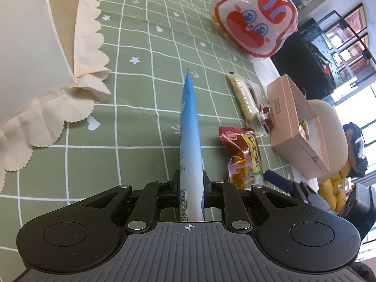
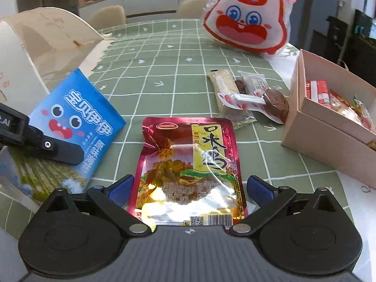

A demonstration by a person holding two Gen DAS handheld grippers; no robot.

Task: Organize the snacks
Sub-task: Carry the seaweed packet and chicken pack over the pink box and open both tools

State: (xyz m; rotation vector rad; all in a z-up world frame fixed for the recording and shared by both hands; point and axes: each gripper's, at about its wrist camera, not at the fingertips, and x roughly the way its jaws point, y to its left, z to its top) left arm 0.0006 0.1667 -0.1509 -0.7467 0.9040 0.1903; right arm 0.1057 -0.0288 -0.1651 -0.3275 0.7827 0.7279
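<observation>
The blue packet [image 1: 190,141] is pinched edge-on in the left tongs [image 1: 190,189]; the right tongs [image 2: 188,188] are spread around the red pouch [image 2: 190,164] on the table [image 2: 164,54], so probably best closed squarely on its edges before lifting.

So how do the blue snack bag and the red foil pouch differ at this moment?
The blue snack bag is clamped edge-on in the shut left gripper and lifted off the cloth; the red foil pouch lies flat on the green checked tablecloth, between the open fingers of the right gripper, ungripped. The blue bag bears a cartoon face; the red pouch shows a food photo. Both are sealed.
</observation>
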